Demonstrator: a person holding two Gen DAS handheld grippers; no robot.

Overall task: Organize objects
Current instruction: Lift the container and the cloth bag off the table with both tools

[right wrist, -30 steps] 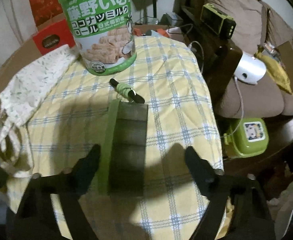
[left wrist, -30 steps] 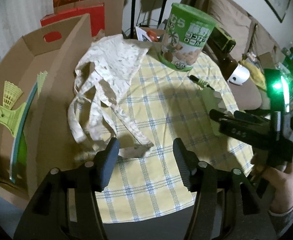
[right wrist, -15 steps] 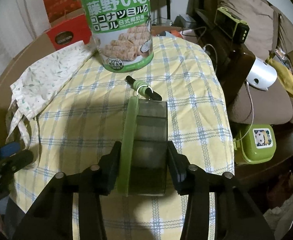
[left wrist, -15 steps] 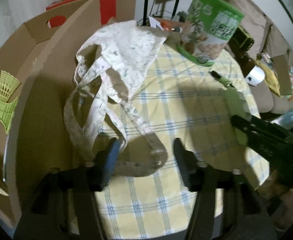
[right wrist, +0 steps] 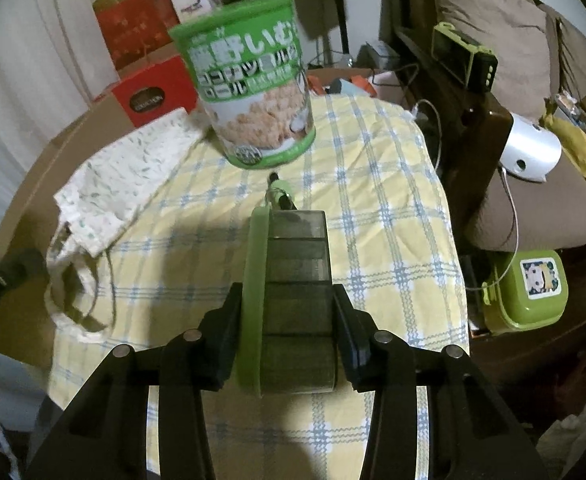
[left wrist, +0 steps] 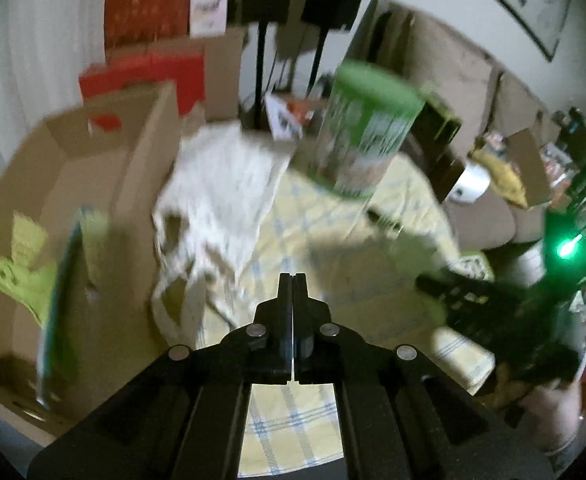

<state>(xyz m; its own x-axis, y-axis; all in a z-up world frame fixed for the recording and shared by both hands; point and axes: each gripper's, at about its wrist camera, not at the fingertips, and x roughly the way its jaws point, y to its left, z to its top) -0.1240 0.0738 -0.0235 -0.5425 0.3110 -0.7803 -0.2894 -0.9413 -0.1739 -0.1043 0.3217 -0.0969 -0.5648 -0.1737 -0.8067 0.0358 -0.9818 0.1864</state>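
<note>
My right gripper (right wrist: 289, 312) is shut on a grey and green compartment box (right wrist: 293, 280) and holds it over the yellow checked tablecloth (right wrist: 373, 200). A black and green pen (right wrist: 279, 194) lies just beyond the box. A green biscuit tin (right wrist: 253, 88) stands upright at the back. A white patterned cloth bag (right wrist: 121, 184) lies at the left, its straps hanging over the table edge. My left gripper (left wrist: 293, 284) is shut with nothing between its fingers, just beside the bag (left wrist: 221, 192). The left wrist view is blurred.
An open cardboard box (left wrist: 93, 184) with green shuttlecocks (left wrist: 17, 272) and a racket stands left of the table. Red boxes (right wrist: 153, 96) sit behind it. A sofa (right wrist: 513, 60), a white device (right wrist: 529, 152) and a green lunch box (right wrist: 529, 292) are to the right.
My left gripper has closed from open, empty, and pulled back while the view swung. My right gripper closed on the compartment box and lifted it slightly.
</note>
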